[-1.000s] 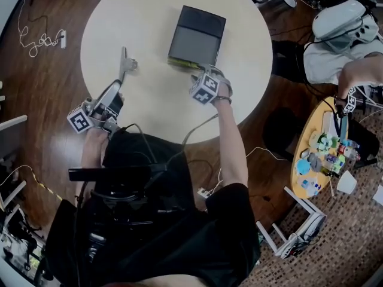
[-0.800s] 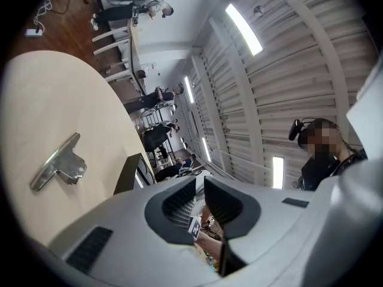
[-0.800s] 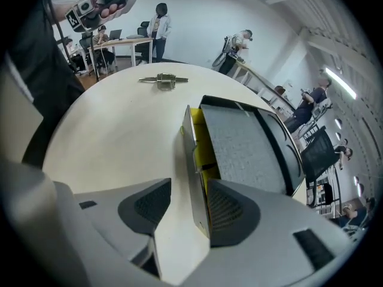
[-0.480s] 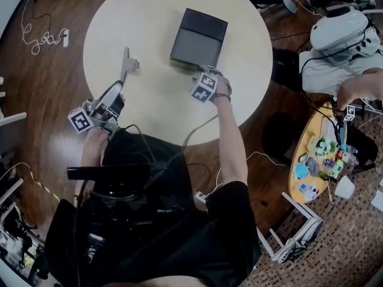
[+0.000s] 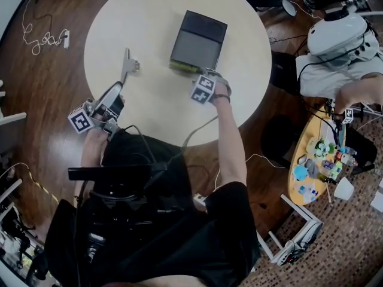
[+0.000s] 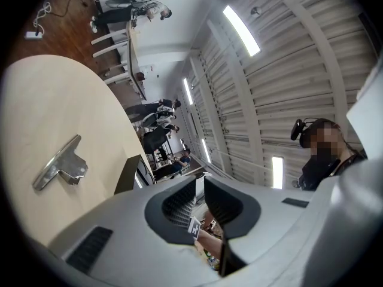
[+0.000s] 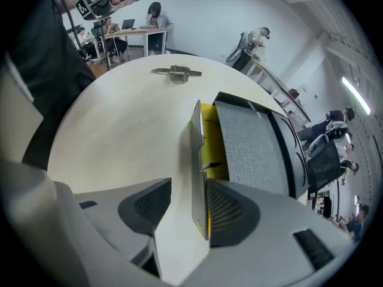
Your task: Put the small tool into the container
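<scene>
Grippers number two, both held by the person standing at the lower edge of one round white table (image 5: 155, 17). On the table lie just two things: one dark box (image 5: 197, 40) at the upper centre and one small metal clip (image 5: 127, 63) to its left. The clip lies flat on the bare tabletop, well apart from the box and outside it.

The right gripper (image 5: 200, 76) is at the box's near edge. Its own view shows the two jaws spread. One thin grey flap (image 7: 197, 160) of the box stands between them, close against one jaw, with open space on the other side. Yellow lining shows behind the flap.

The left gripper (image 5: 118, 87) hangs at the lower left edge of the table, short of the clip and not touching it. Its jaws are drawn together with barely a slit between them and hold nothing.

One more person (image 5: 341, 46) sits at the upper right of the frame, off the table.
</scene>
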